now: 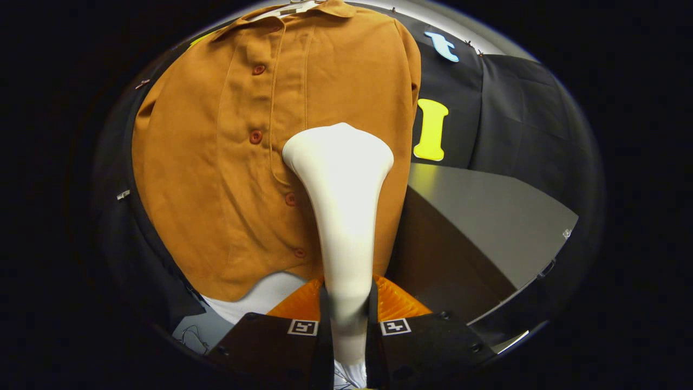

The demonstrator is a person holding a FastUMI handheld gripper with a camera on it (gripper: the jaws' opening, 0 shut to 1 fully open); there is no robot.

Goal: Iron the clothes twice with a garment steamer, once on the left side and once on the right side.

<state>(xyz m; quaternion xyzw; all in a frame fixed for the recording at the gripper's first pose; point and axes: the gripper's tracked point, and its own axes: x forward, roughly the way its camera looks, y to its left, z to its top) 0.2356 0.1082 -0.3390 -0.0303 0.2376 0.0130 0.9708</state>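
Steamer head on hanging shirt, gripper clamped on handle.
The gripper has both fingers pressed on the white plastic garment steamer; its wide head lies against the brown button-front shirt, right of the red buttons, beside a grey table.

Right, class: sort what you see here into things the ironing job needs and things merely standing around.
Needed for the job:
- brown shirt, hanging
- white garment steamer, head against the shirt
- gripper, both fingers pressing the steamer's handle

Just around:
- grey table, beside the shirt
- black cloth wall
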